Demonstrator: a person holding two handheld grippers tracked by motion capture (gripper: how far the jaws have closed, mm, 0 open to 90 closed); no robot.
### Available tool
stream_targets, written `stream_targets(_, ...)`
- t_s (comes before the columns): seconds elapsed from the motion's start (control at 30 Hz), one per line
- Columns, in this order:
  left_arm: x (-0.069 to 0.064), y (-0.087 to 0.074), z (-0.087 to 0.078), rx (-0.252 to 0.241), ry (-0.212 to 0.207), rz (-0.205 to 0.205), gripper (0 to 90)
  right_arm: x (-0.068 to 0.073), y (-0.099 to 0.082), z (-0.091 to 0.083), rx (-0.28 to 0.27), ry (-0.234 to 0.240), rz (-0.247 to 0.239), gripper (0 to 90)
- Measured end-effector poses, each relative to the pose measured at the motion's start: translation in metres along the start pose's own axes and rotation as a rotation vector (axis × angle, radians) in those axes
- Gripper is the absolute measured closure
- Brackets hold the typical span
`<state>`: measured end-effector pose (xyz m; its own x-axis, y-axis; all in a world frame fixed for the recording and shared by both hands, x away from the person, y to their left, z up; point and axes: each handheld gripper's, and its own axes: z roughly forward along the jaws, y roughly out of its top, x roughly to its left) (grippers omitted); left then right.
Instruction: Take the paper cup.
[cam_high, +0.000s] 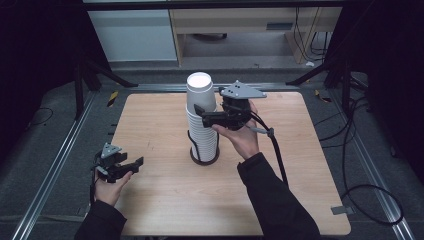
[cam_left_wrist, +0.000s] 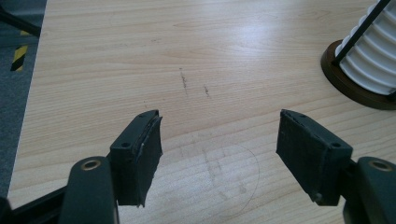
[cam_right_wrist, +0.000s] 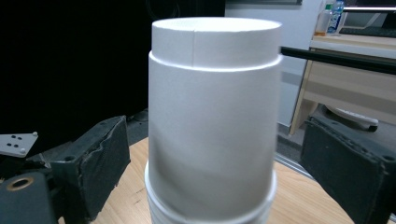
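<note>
A tall stack of upturned white paper cups stands in a black wire holder with a round base at the table's middle. My right gripper comes in from the right, level with the top of the stack. In the right gripper view the top cup stands between its black pads, with a gap on each side, so my right gripper is open. My left gripper hovers near the table's left edge, open and with nothing in it. The left gripper view has my left gripper over bare wood, with the stack at the far right.
The wooden table sits inside a metal rail frame. Cables lie on the floor to the right, and the right gripper's cable trails along the forearm. A desk and dark stand legs are behind the table.
</note>
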<state>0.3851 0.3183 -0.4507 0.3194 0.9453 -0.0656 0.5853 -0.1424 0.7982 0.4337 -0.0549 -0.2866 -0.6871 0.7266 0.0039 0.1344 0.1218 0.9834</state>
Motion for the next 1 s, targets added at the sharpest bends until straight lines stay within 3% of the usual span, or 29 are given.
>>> stream_targets(0.43,-0.001,0.0,0.0,-0.007,-0.009,0.008,30.0,0.003,-0.007,0.032,0.027,-0.011,0.024,7.5)
stream_targets(1.0,-0.001,0.0,0.001,0.0,-0.017,0.004,29.9,0.005,-0.011,0.045,0.027,-0.041,0.04,12.0)
